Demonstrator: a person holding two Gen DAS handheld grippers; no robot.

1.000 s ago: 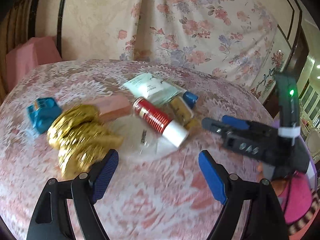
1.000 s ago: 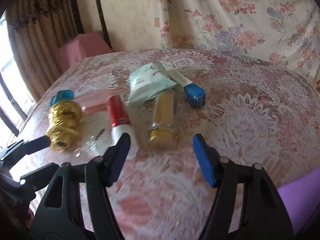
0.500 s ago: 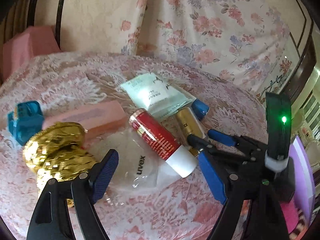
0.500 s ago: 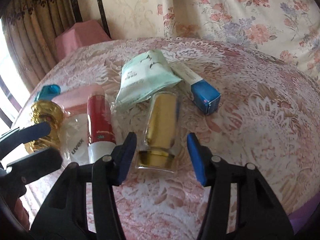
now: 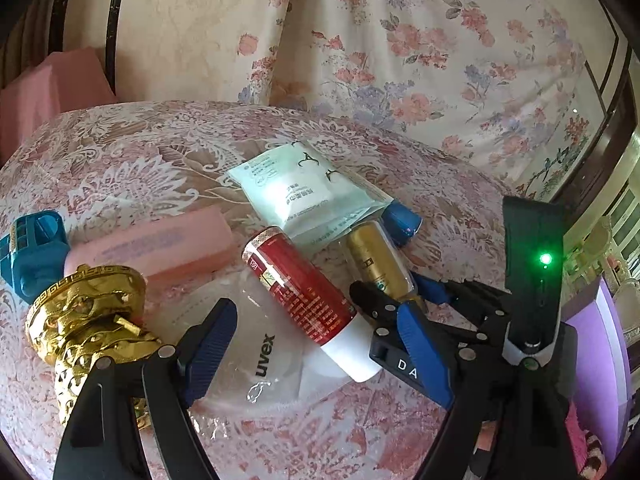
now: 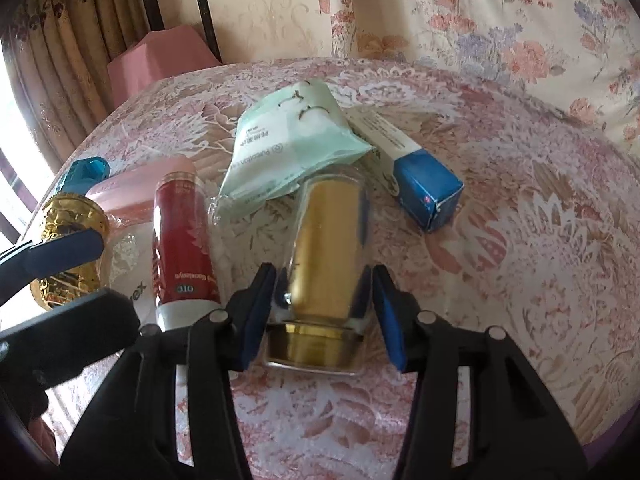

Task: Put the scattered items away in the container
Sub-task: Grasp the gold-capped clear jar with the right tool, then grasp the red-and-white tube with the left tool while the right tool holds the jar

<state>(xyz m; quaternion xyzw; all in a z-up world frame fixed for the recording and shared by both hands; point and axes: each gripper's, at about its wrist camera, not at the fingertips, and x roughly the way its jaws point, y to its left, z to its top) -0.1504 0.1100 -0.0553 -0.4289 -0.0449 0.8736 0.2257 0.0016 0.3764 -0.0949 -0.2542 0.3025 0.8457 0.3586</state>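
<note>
Your right gripper [image 6: 324,304] advanced since earlier frame; jaws apart, flanking glossy gold cylinder [image 6: 326,248]. Your left gripper [image 5: 316,344] spread wide above crinkled clear bag [image 5: 264,364].

A round counter [image 6: 520,240] draped in pink floral lace carries a gold bottle [image 6: 324,256] near centre, a red tube [image 6: 182,240] left of it, a pale green pouch [image 6: 288,140] beyond, and a blue-ended box [image 6: 408,168] at right.

The left tool [image 5: 316,344] is wide apart over a red tube [image 5: 306,300]. The right tool [image 5: 394,300] sits around a gold bottle [image 5: 374,260].
</note>
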